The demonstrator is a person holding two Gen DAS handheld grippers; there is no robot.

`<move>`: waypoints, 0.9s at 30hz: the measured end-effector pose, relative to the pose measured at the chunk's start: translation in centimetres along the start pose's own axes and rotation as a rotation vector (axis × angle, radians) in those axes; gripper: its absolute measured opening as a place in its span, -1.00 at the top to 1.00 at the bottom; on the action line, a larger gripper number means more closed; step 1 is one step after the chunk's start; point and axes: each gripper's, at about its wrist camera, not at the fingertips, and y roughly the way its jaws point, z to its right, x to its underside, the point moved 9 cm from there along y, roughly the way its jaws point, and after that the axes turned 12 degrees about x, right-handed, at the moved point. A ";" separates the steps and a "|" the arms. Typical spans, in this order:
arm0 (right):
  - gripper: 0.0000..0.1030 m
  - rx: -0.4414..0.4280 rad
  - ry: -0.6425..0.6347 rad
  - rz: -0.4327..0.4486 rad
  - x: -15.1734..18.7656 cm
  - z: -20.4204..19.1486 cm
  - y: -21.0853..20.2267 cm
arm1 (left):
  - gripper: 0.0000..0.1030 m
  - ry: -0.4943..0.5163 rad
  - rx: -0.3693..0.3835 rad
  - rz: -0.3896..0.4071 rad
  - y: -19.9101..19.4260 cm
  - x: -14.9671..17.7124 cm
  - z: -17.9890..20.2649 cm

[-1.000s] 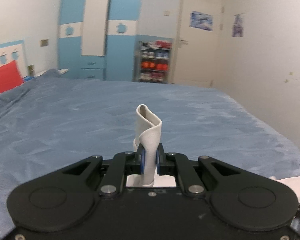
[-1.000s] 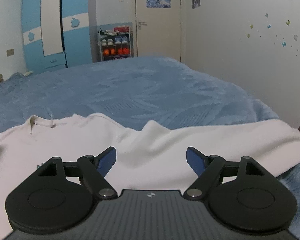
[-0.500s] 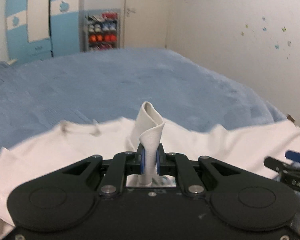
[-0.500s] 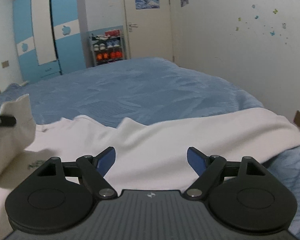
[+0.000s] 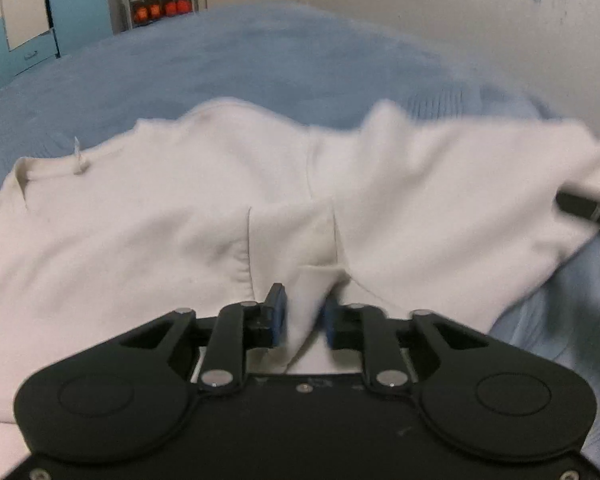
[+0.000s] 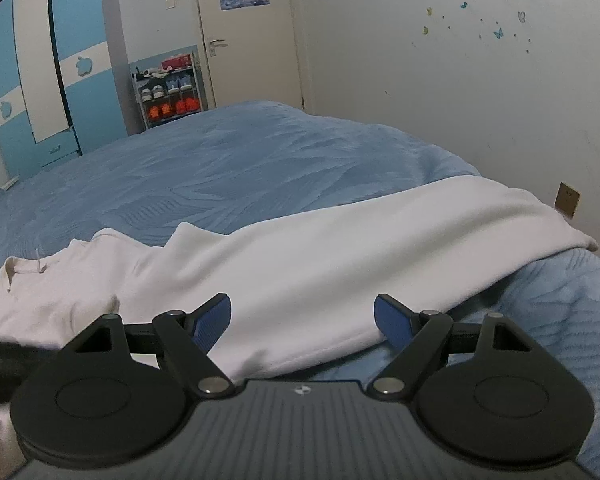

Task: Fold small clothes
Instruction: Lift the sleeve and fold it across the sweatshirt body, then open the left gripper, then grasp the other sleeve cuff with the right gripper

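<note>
A white long-sleeved top point(image 5: 160, 208) lies spread on the blue bed cover point(image 5: 260, 60), its collar point(image 5: 24, 172) at the left. My left gripper point(image 5: 304, 318) is low over the top's middle. Its jaws are opening, and the sleeve end point(image 5: 296, 248) lies folded onto the body, with its cloth loose between the blue pads. In the right wrist view, my right gripper point(image 6: 302, 316) stands wide open just above the other sleeve of the top point(image 6: 340, 256), with nothing pinched. One of its fingers point(image 5: 588, 210) shows at the right edge of the left wrist view.
The bed cover point(image 6: 240, 168) stretches far back. A white wall with butterfly stickers point(image 6: 480, 80) runs close along the bed's right side, with a socket point(image 6: 567, 199) low on it. A shoe rack point(image 6: 168, 92), a door point(image 6: 252, 40) and a blue wardrobe point(image 6: 48, 80) stand beyond.
My left gripper has swung right and down, carrying the sleeve end from above the bare bed onto the top, and its jaws have parted. The right gripper has shifted a little rightwards.
</note>
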 end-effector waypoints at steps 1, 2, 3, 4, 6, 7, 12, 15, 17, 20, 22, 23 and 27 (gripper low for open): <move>-0.85 0.002 0.000 -0.001 0.0 0.0 0.0 | 0.50 0.015 -0.008 0.015 -0.2 -0.1 0.2; -0.85 0.005 -0.001 -0.001 0.0 0.1 0.0 | 0.39 0.017 -0.006 0.023 -0.5 -0.2 0.4; -0.85 0.006 -0.002 -0.002 0.0 0.1 0.1 | 0.19 0.009 0.001 0.033 -0.8 -0.5 0.8; -0.85 0.007 -0.001 0.000 0.0 0.1 0.0 | 0.19 -0.005 0.011 0.067 -1.7 -1.1 1.1; -0.85 0.006 0.000 0.004 0.0 0.0 0.0 | 0.14 0.000 0.030 0.124 -3.1 -1.9 1.5; -0.85 0.006 -0.001 0.004 0.0 0.0 0.0 | 0.09 0.008 0.034 0.144 -3.6 -2.5 1.8; -0.85 0.010 -0.013 0.003 0.0 -0.1 0.0 | -0.06 -0.039 0.007 0.040 -0.1 -2.1 0.3; -0.85 0.008 -0.014 0.001 -0.1 0.0 0.1 | -0.10 0.029 0.006 -0.031 2.7 -0.4 -0.2; -0.85 0.015 -0.017 0.002 -0.1 0.1 0.1 | -0.10 0.067 -0.022 0.002 1.5 -1.0 0.3; -0.85 0.012 -0.012 0.010 -0.3 0.2 0.0 | -0.10 0.025 -0.045 0.132 -1.4 -2.5 -0.1; -0.85 0.015 -0.013 0.014 -0.4 0.2 0.0 | -0.11 -0.012 -0.077 0.187 -2.5 -3.0 -1.4; -0.85 0.016 -0.014 0.013 -0.4 0.2 0.0 | -0.12 -0.030 -0.099 0.180 -2.9 -3.0 -2.2; -0.85 0.014 -0.003 0.006 -0.5 0.4 0.1 | -0.21 0.001 -0.102 0.005 2.1 -0.4 -4.7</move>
